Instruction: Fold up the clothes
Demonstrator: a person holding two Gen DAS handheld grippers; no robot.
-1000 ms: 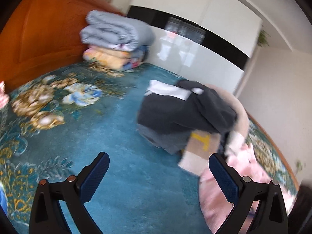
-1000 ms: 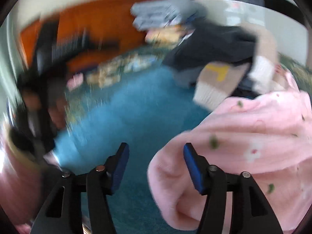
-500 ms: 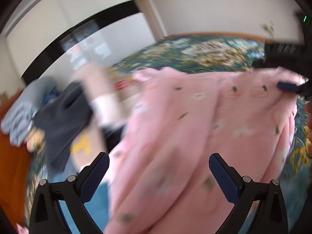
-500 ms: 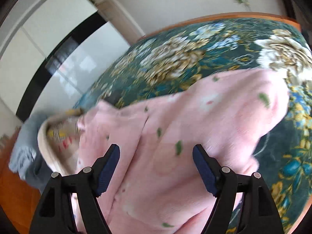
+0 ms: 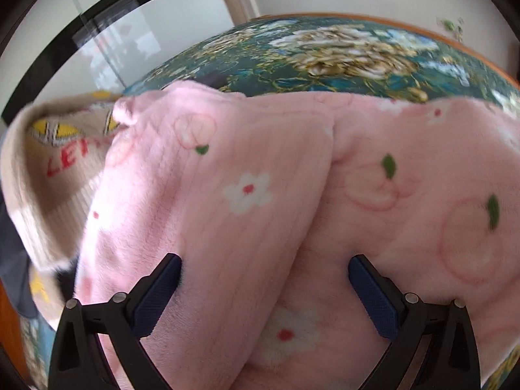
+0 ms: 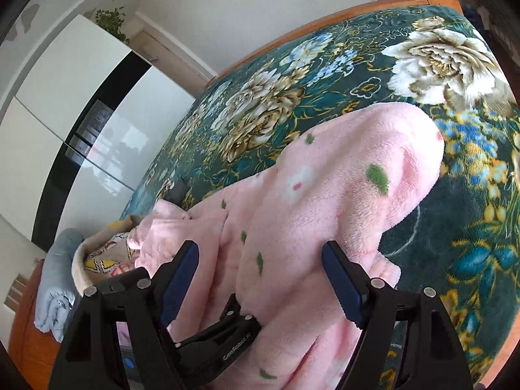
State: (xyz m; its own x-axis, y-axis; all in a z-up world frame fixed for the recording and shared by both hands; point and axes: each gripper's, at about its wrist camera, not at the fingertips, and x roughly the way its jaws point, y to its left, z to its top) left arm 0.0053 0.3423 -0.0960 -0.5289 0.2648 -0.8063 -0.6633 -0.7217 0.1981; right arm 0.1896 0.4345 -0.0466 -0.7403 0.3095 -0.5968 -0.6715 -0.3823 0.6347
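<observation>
Both grippers have swung in closer to the pink fleece garment (image 5: 247, 195) since half a second ago, and it now fills most of each view, lying bunched on the bed's dark teal floral blanket (image 5: 325, 55).

At far left in the left wrist view, a beige knitted sweater (image 5: 42, 175) with red letters and yellow patches lies partly under the pink garment's edge. The left gripper (image 5: 265, 292) hangs spread wide just above the fleece, with a raised fold running up between its blue pads (image 5: 156, 295); nothing is pinched.

In the right wrist view, a folded grey-blue quilt (image 6: 55, 289) sits at far left, beside the beige sweater. The right gripper (image 6: 260, 281) is likewise spread apart over the pink garment, gripping nothing, and the black body of the left gripper shows below it against the fleece. Rightward, a rounded pink sleeve end (image 6: 399, 175) rests on the floral blanket. A white wardrobe (image 6: 81, 74) with a dark band stands beyond the bed.
</observation>
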